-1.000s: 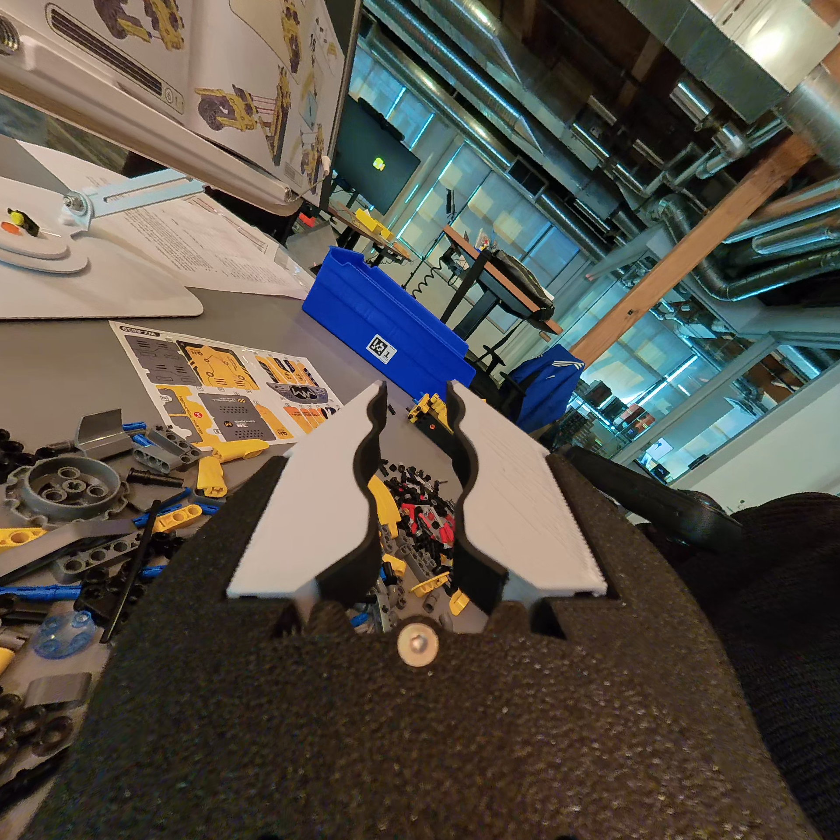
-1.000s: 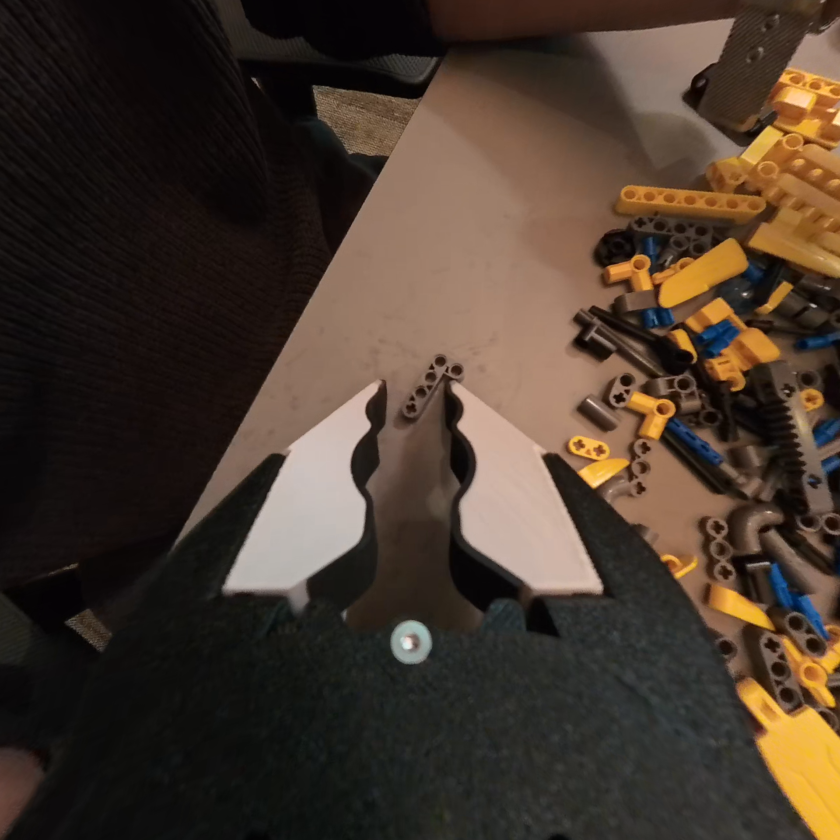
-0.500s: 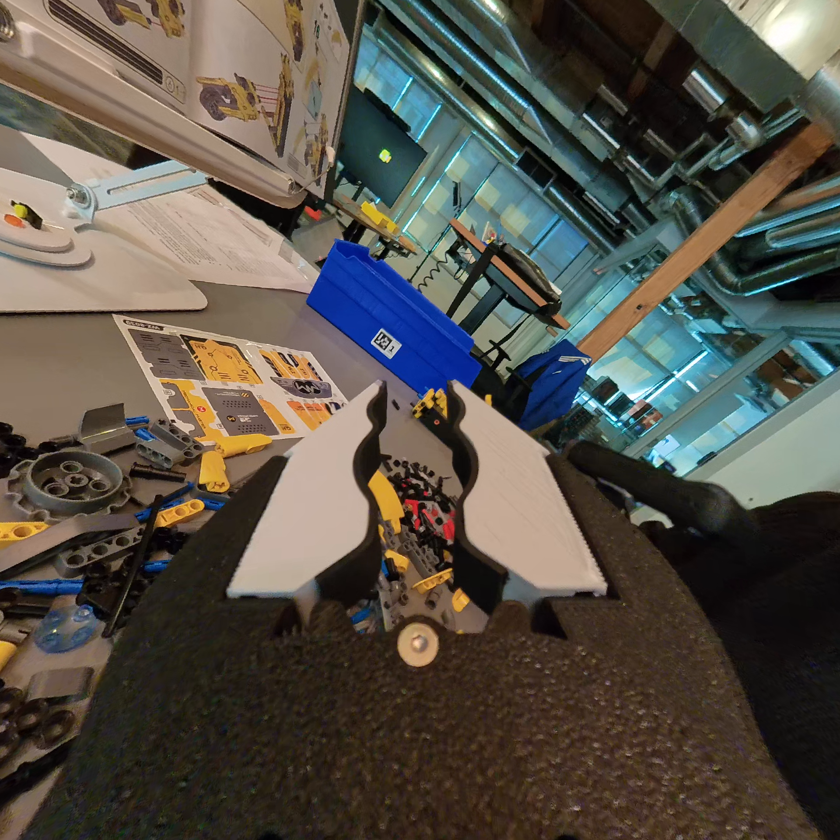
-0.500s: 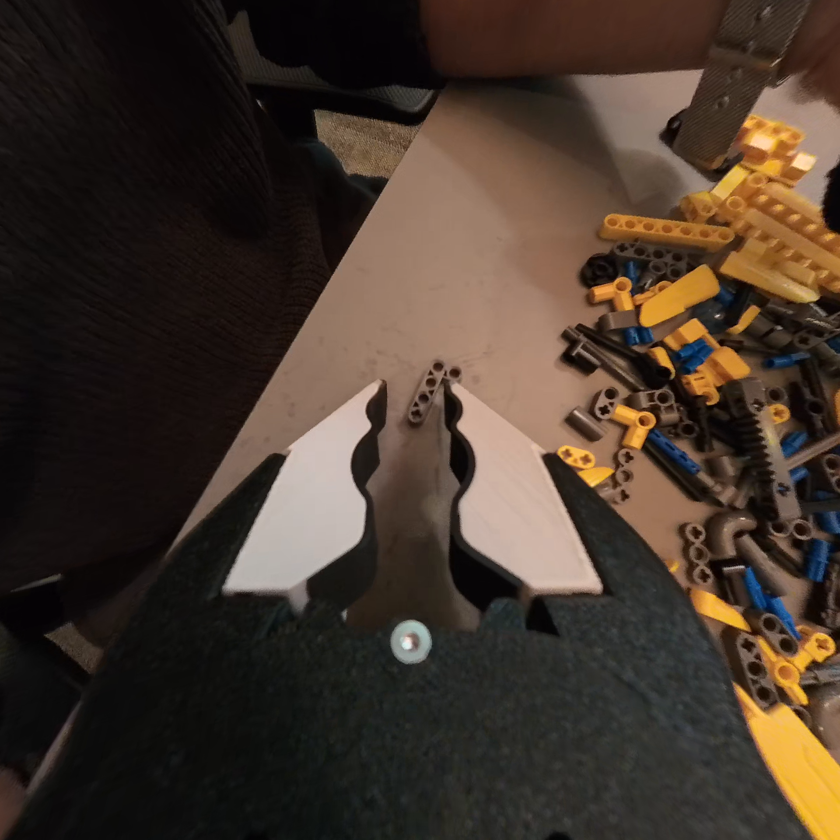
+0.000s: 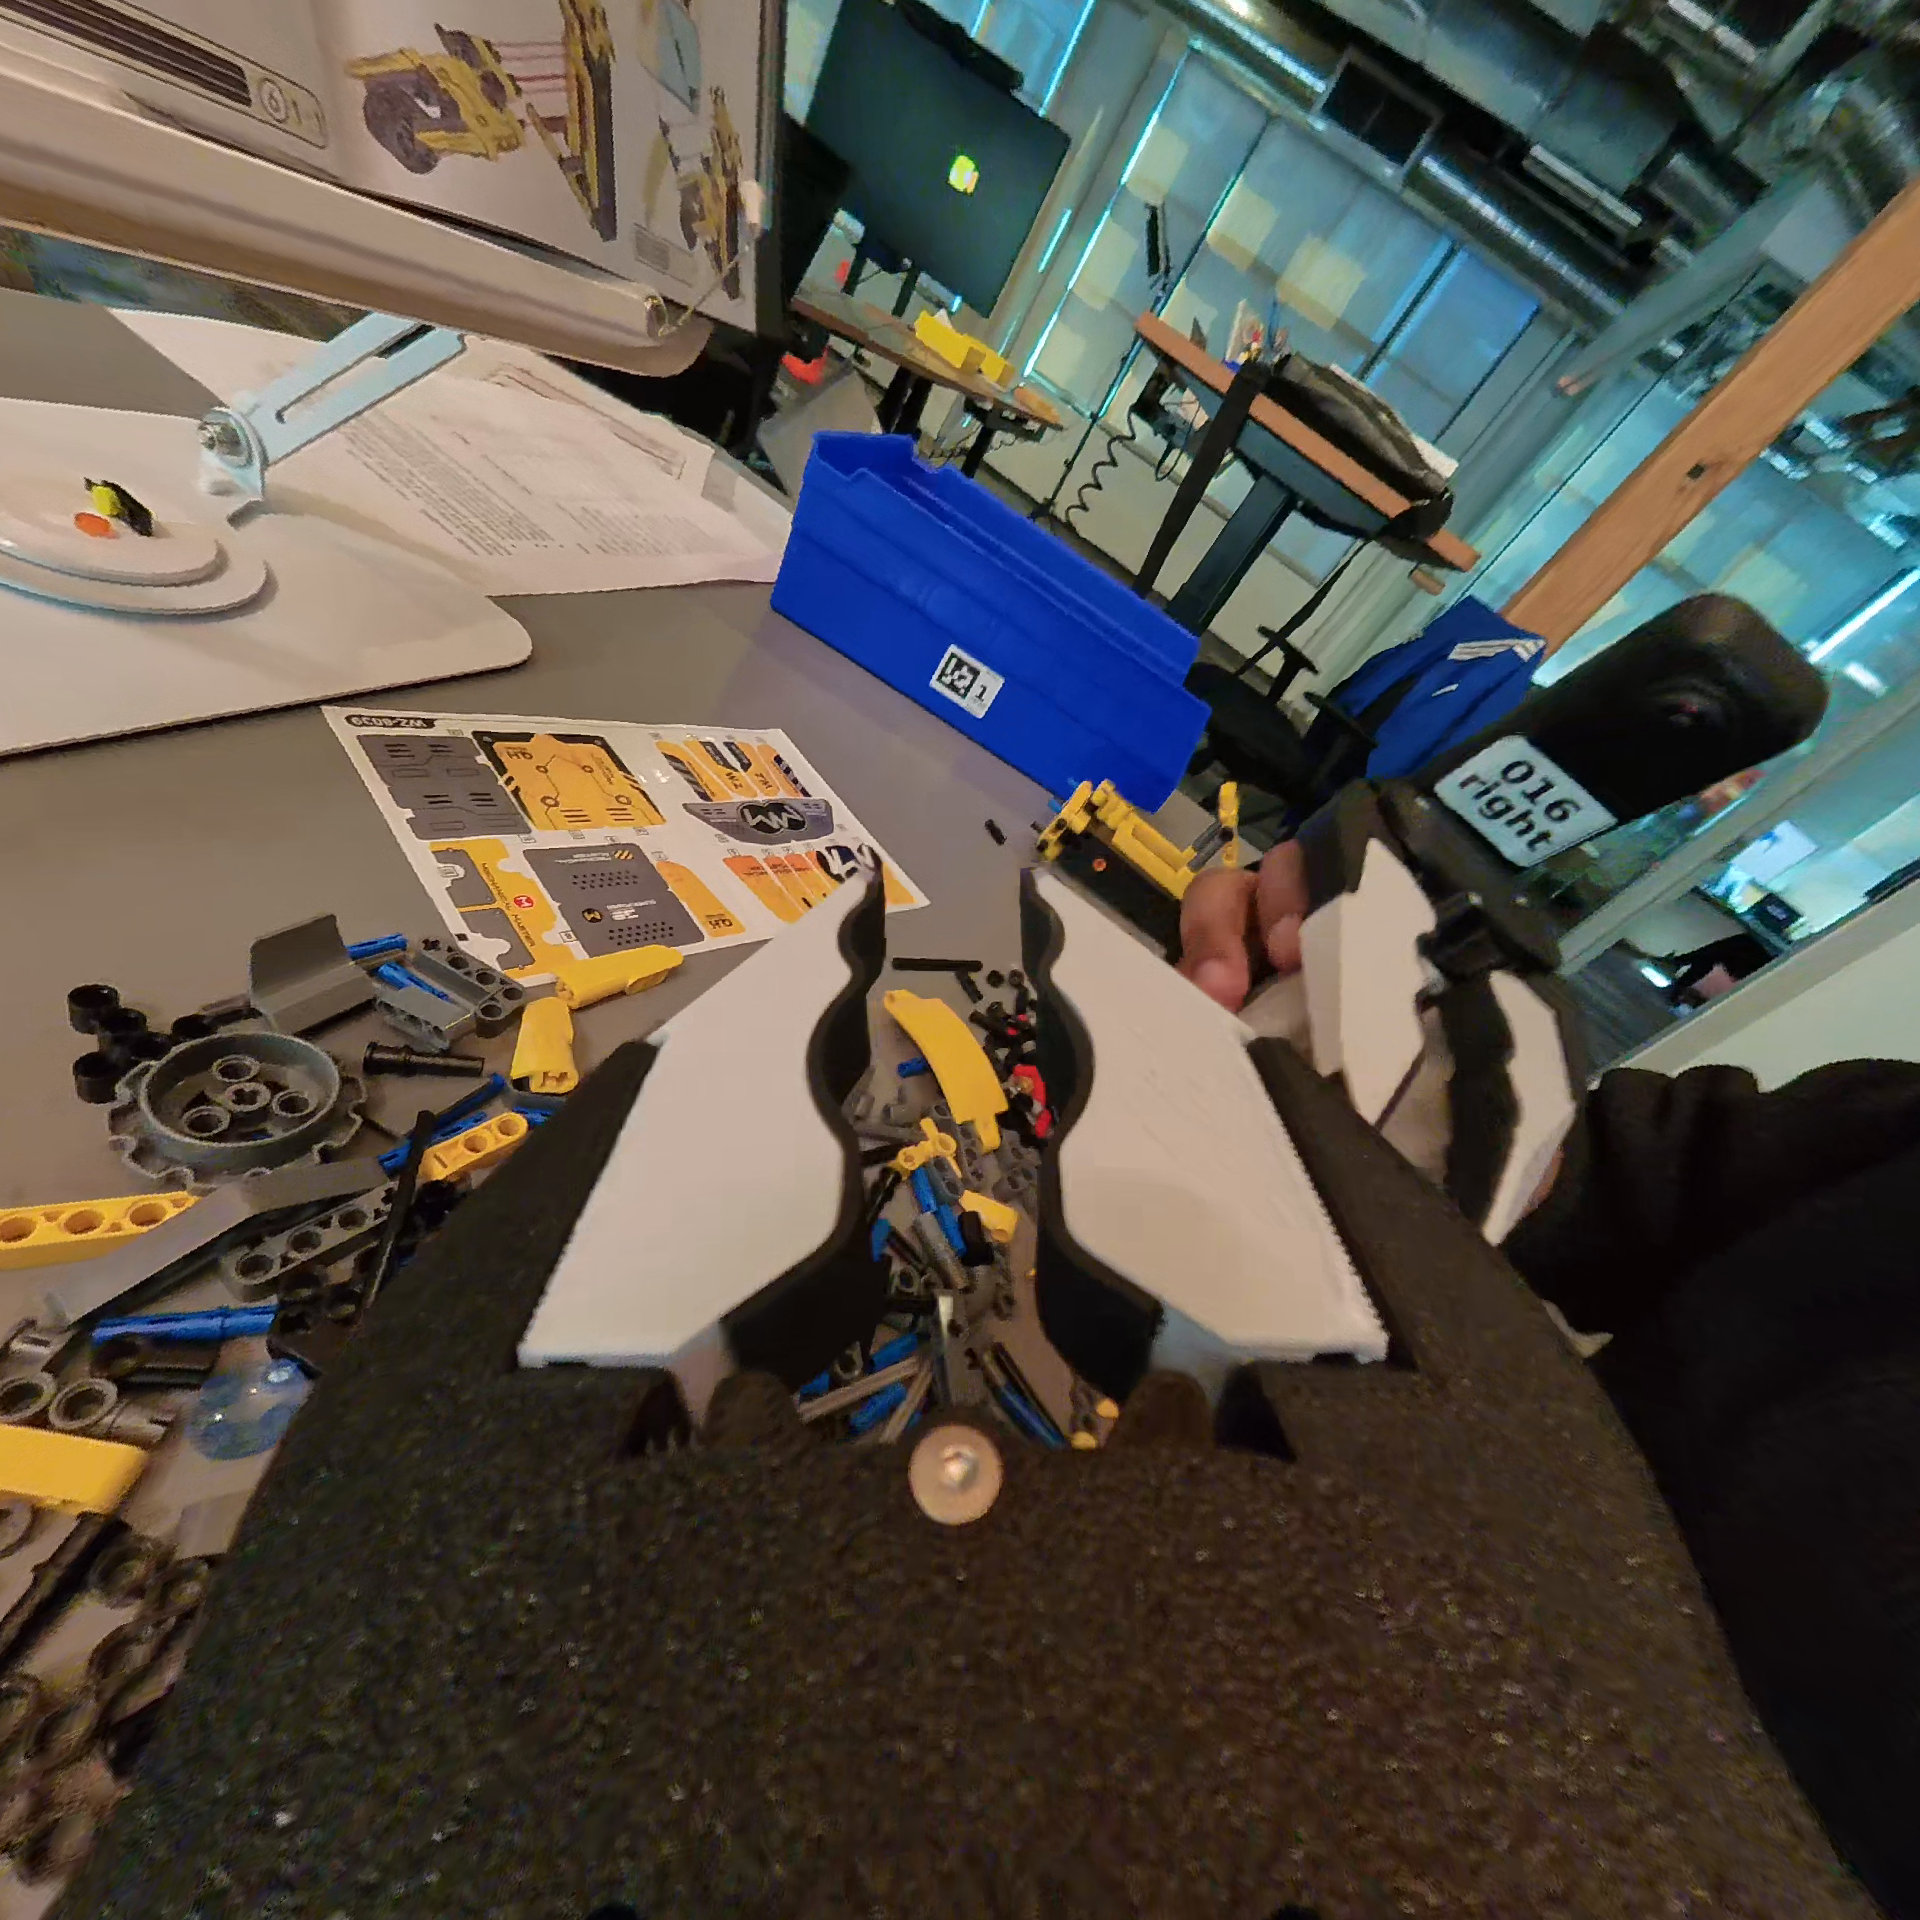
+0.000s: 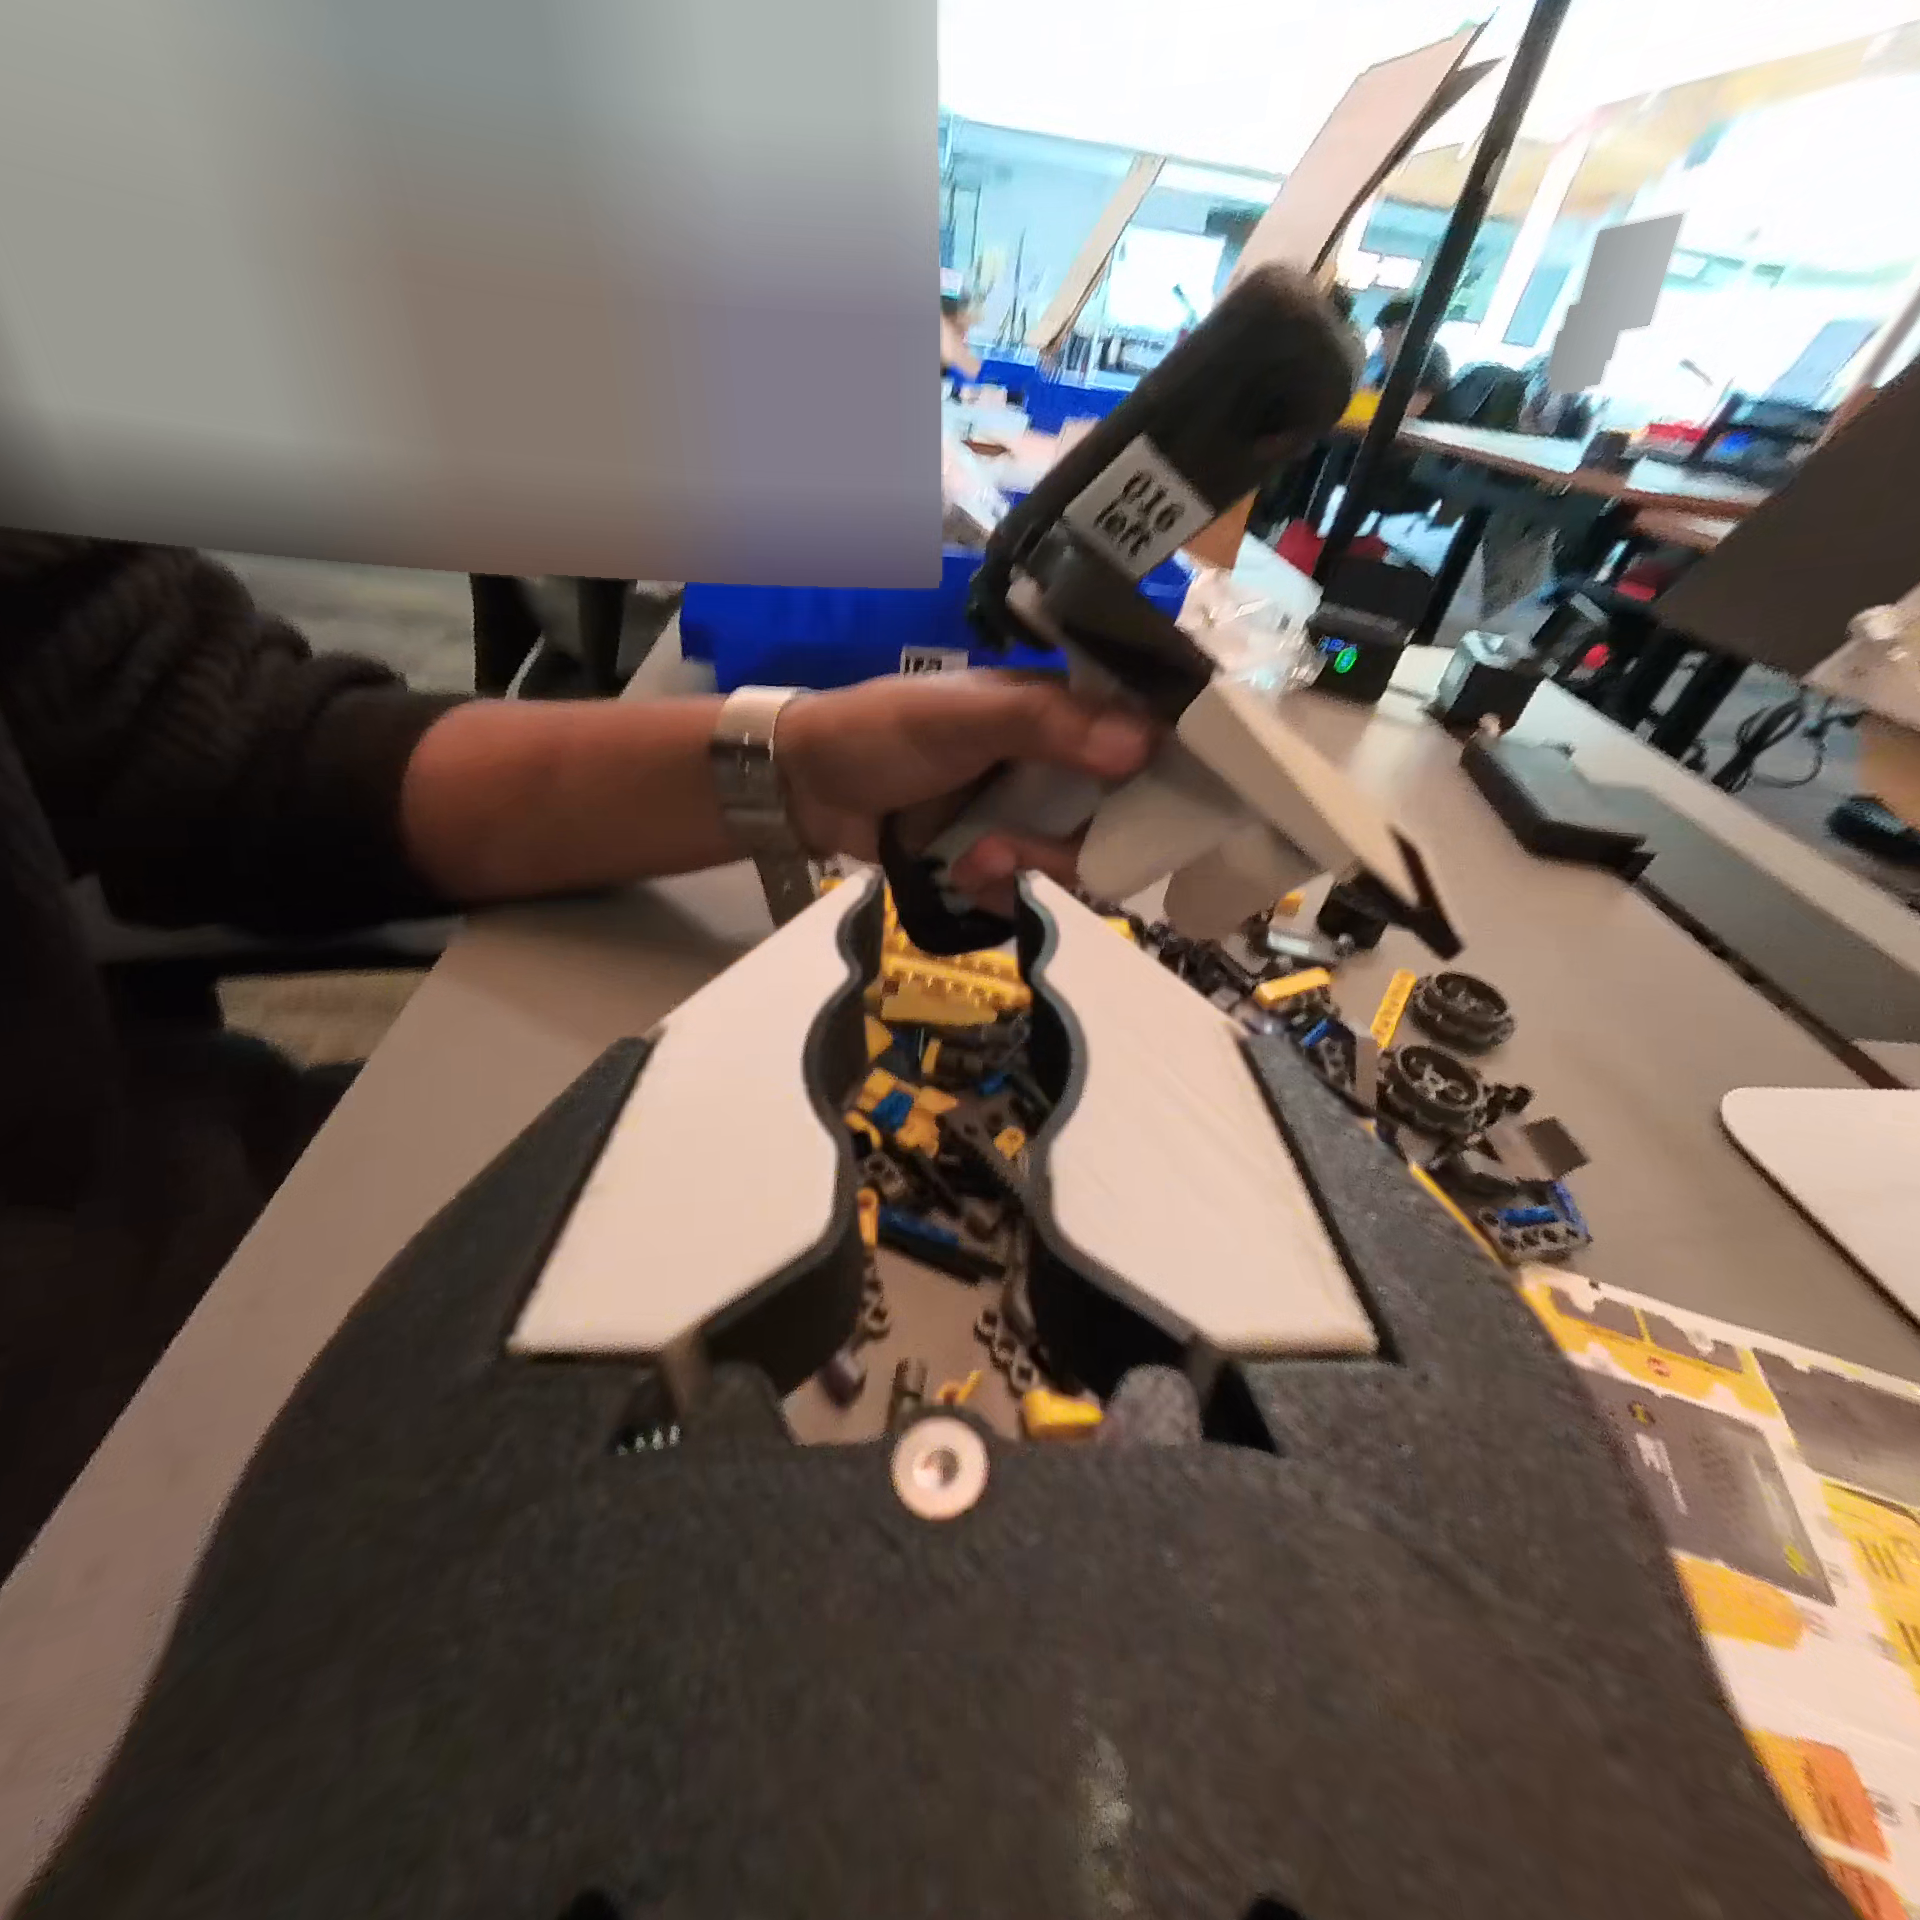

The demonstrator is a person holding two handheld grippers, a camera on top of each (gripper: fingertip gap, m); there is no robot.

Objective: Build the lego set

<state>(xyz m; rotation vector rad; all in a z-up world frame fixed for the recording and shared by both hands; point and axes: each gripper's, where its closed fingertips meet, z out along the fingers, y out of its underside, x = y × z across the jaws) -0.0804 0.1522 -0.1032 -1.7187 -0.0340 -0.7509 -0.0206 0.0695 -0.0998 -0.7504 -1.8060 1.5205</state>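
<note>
My left gripper (image 5: 951, 894) is open and empty, held low over a pile of small yellow, blue, grey and black building-toy parts (image 5: 935, 1195) on the grey table (image 5: 187, 862). A curved yellow panel (image 5: 951, 1049) lies between its fingers. My right gripper (image 6: 951, 894) is open and empty above the same pile (image 6: 935, 1101). It faces a hand (image 6: 935, 758) that holds the left gripper's white body (image 6: 1247, 790). The right gripper's black camera (image 5: 1673, 707) and a hand (image 5: 1236, 925) show at the right of the left wrist view.
A blue bin (image 5: 987, 613) stands at the table's far side, with a partly built yellow assembly (image 5: 1132, 842) before it. A sticker sheet (image 5: 623, 831) lies beside a grey gear ring (image 5: 239, 1101). Black wheels (image 6: 1455, 1008) and a white board (image 6: 1849, 1174) lie to the right.
My right gripper swung up from the table's near edge and a small grey beam to face across the pile. My left gripper tilted down slightly, and the right gripper came into its view.
</note>
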